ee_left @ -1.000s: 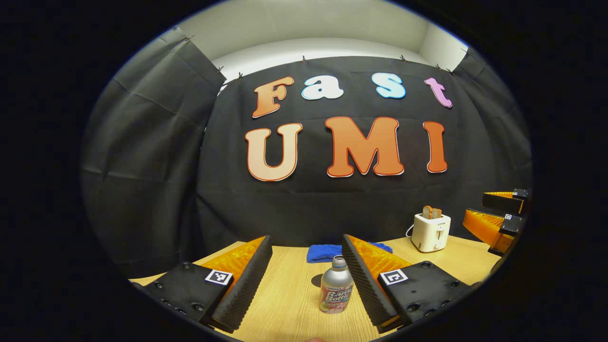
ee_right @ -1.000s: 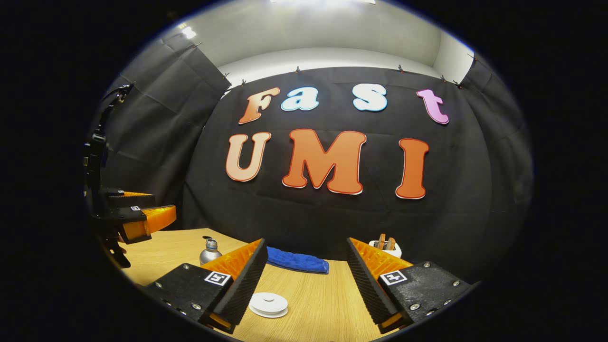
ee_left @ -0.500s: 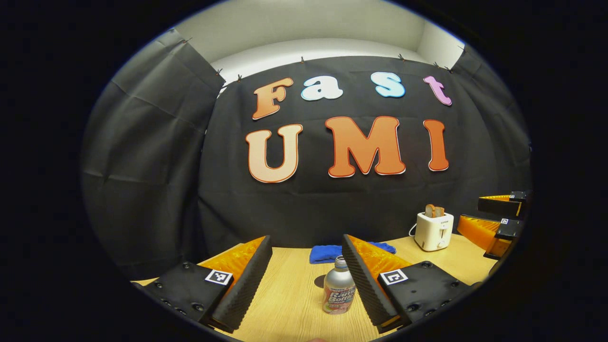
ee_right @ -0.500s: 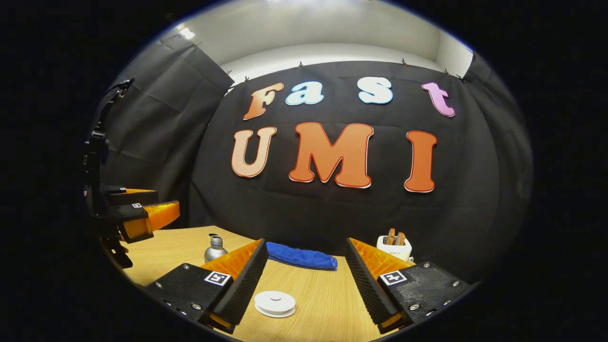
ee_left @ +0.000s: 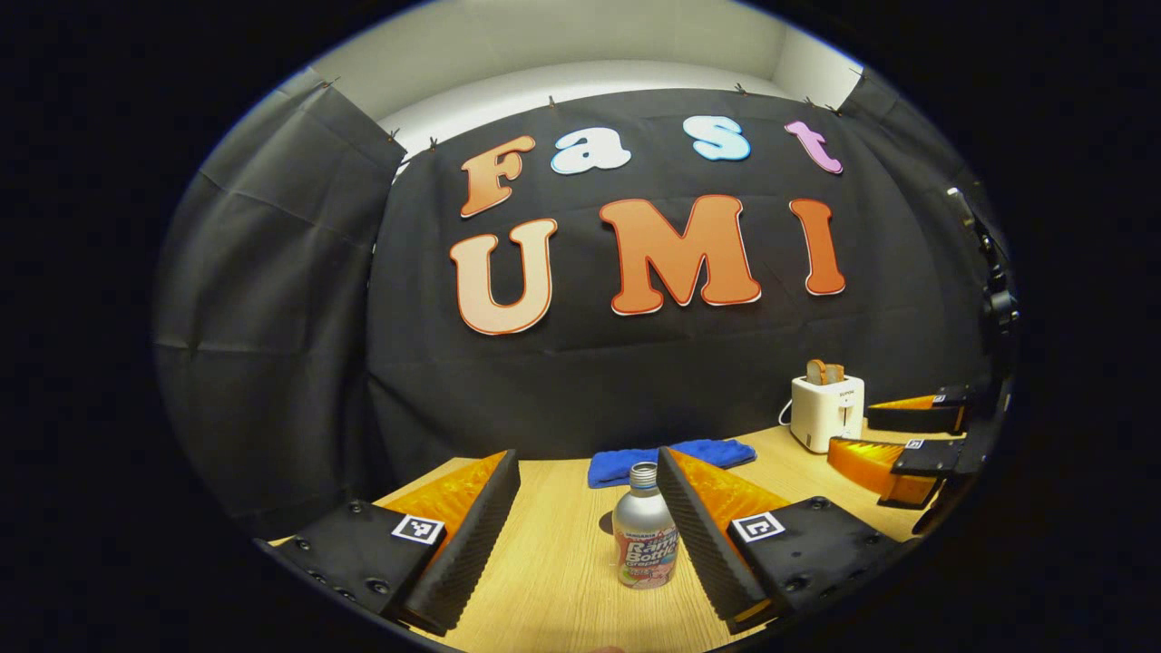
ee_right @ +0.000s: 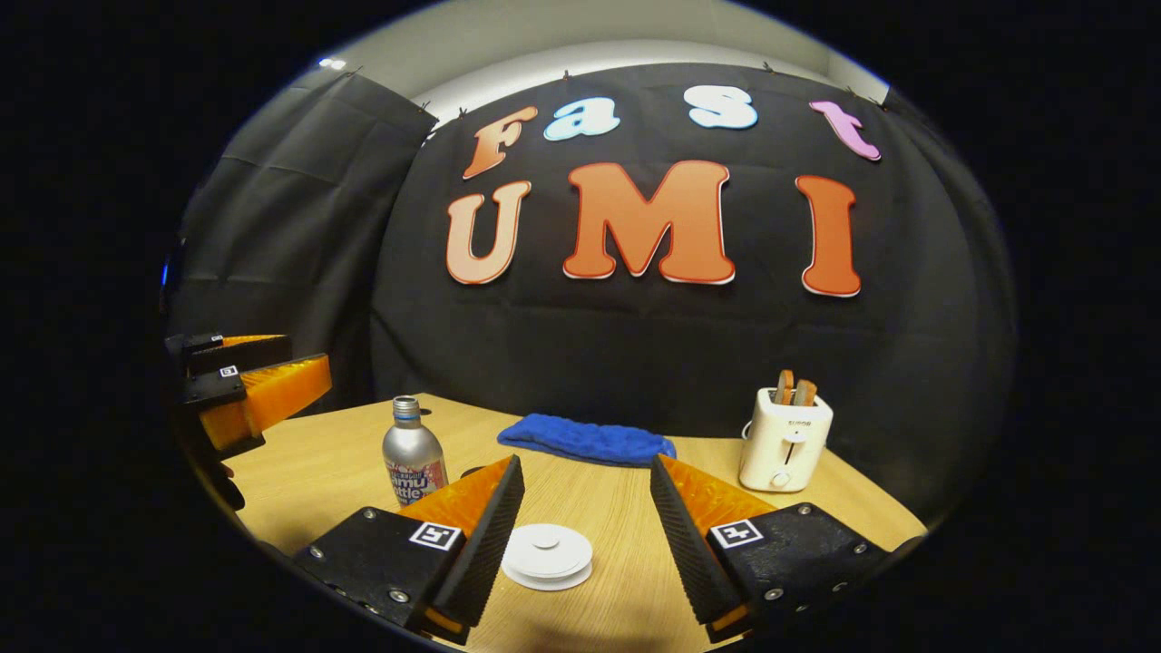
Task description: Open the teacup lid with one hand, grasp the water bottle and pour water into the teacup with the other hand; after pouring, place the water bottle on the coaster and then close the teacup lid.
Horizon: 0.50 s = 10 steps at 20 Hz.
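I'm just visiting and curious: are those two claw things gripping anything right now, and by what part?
Nothing is held. The left gripper is open around the water bottle without touching it; the right gripper is open above the white teacup lid.

Bottle [ee_left: 643, 535] brushed metal; table [ee_right: 345, 462] matt wood-grain; towel [ee_right: 585, 441] nubby cloth.

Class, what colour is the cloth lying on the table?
Blue cloth; clearest in the right gripper view.

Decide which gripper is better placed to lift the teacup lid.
Right. The teacup lid lies between the open right gripper fingers; the left gripper faces the water bottle.
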Each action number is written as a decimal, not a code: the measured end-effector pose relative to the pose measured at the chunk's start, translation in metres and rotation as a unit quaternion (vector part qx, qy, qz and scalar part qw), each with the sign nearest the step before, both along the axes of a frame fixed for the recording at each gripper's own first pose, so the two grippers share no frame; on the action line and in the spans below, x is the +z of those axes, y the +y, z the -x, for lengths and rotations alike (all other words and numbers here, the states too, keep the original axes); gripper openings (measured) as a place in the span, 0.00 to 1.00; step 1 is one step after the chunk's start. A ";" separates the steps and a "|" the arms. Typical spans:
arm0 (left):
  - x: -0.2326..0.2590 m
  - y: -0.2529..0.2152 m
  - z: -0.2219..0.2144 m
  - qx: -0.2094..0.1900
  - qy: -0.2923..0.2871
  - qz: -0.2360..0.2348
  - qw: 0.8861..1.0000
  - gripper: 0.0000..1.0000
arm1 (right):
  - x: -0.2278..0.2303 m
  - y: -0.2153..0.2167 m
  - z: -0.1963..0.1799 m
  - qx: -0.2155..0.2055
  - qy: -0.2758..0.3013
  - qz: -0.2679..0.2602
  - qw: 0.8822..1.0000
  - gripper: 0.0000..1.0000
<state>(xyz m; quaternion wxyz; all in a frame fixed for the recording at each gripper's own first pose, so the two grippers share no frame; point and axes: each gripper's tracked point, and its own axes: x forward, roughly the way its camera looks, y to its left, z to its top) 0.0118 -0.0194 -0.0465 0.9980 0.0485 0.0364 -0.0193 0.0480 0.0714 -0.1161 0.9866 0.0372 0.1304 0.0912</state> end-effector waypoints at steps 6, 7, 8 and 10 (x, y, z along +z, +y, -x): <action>-0.018 -0.001 -0.008 -0.005 0.016 -0.004 1.000 1.00 | -0.047 0.019 -0.010 0.024 0.057 0.011 0.998 0.84; -0.023 0.000 -0.010 -0.005 0.019 -0.004 1.000 1.00 | -0.054 0.021 -0.011 0.025 0.067 0.013 0.997 0.84; -0.026 0.001 -0.012 -0.003 0.023 -0.004 1.000 1.00 | -0.060 0.023 -0.012 0.028 0.076 0.013 0.997 0.84; -0.038 0.003 -0.016 -0.001 0.035 -0.002 0.999 1.00 | -0.071 0.028 -0.014 0.036 0.090 0.011 0.995 0.84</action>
